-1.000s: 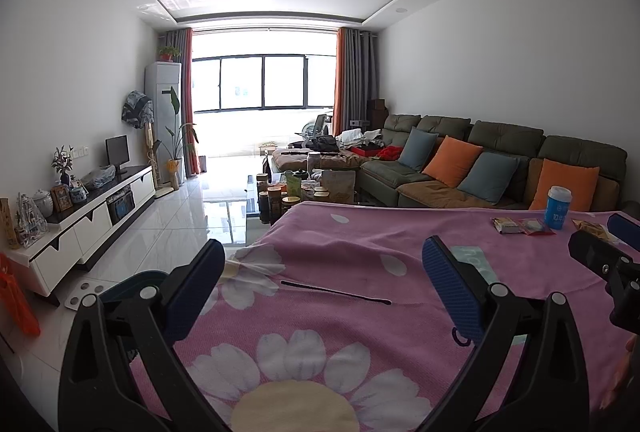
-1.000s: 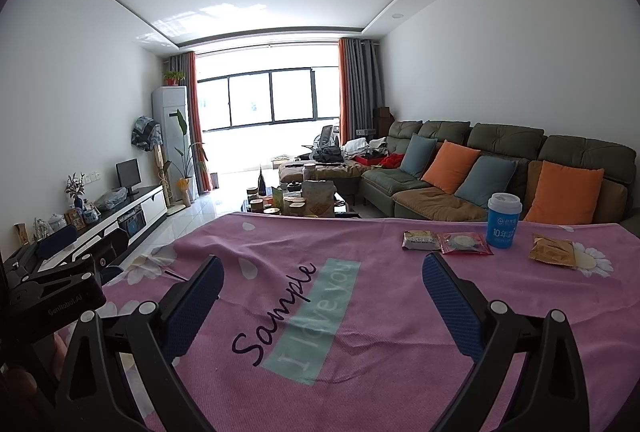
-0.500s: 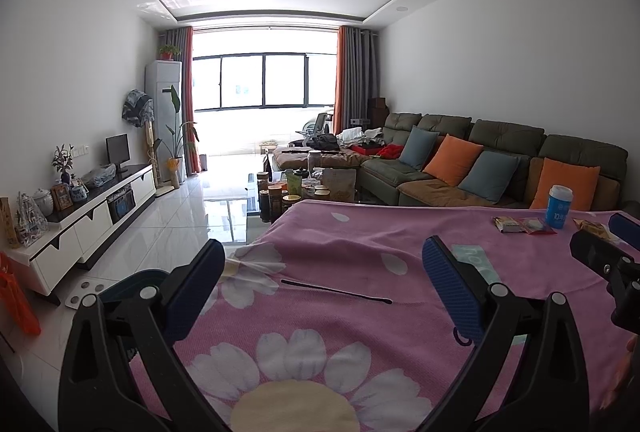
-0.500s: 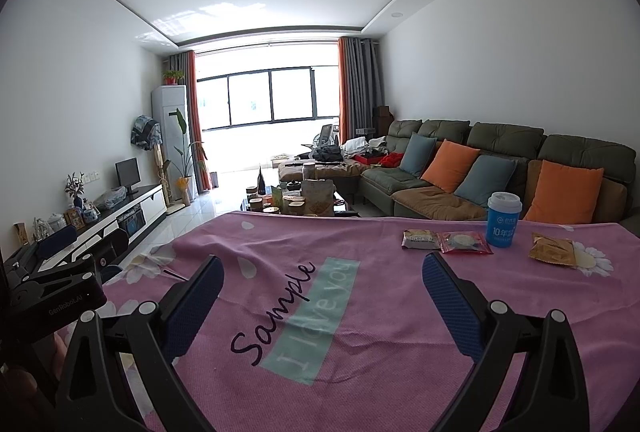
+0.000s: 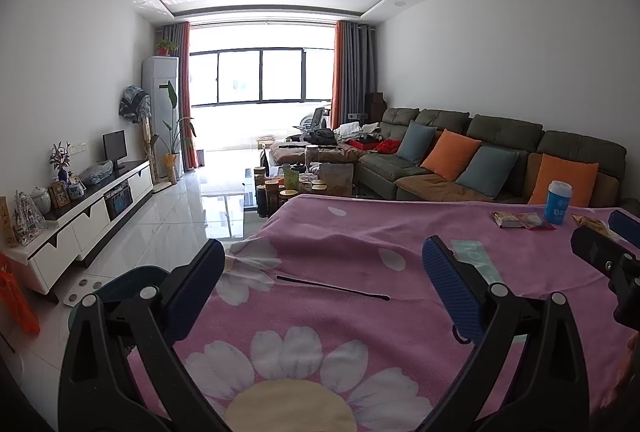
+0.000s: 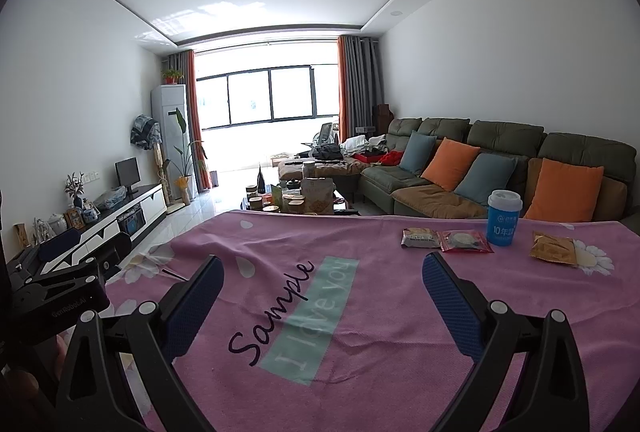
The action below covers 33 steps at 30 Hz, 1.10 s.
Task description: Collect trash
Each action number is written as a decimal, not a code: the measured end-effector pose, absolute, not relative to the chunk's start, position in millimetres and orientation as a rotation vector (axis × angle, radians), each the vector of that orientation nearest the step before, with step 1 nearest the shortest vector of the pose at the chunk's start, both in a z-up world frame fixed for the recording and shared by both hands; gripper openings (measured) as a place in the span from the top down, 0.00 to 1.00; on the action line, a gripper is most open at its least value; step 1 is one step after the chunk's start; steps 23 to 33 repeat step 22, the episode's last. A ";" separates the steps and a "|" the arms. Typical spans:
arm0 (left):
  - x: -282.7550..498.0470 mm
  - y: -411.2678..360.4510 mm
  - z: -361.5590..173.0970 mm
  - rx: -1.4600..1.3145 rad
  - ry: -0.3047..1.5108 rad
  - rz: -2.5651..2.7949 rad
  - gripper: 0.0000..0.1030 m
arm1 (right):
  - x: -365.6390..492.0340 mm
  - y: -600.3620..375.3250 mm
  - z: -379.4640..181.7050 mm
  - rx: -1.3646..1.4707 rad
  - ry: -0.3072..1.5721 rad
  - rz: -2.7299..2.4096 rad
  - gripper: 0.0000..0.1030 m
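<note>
Wrappers (image 6: 446, 241) flank a blue cup (image 6: 503, 218) reading "10年"; the table's cloth (image 6: 360, 312) says "Sample I love you". Both the left claw (image 5: 320, 288) and right claw (image 6: 322, 290) gape wide, empty, unmoved since earlier.

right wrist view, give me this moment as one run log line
phase: pre-grasp | left gripper: open, empty | right gripper: open, empty | trash: blue cup, three wrappers, untouched on pink cloth

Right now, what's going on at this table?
A person holds two grippers over a pink floral blanket; nothing has been picked up. The left gripper and right gripper are both open and empty. The trash sits at the far right of the blanket: a grey wrapper, a red wrapper, a blue cup and a brown wrapper.
</note>
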<state>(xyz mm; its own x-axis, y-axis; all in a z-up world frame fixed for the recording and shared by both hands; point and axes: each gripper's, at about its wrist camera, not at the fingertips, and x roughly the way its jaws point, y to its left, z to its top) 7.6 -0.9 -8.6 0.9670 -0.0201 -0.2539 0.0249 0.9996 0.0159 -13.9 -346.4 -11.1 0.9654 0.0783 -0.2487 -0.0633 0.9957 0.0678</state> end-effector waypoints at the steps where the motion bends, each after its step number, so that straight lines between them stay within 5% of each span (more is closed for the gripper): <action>1: 8.2 -1.0 -8.2 0.021 0.258 -0.021 0.06 | -13.8 -346.4 -11.2 0.061 0.254 0.071 0.07; 14: 14.5 -6.0 -8.8 0.034 0.280 -0.037 0.06 | -13.1 -348.6 -12.4 0.060 0.259 0.069 0.07; 22: 69.4 -6.4 -15.6 0.038 0.525 -0.102 0.05 | 1.5 -372.4 -18.0 0.066 0.358 0.052 0.07; 33: 69.4 -6.4 -15.6 0.038 0.525 -0.102 0.05 | 1.5 -372.4 -18.0 0.066 0.358 0.052 0.07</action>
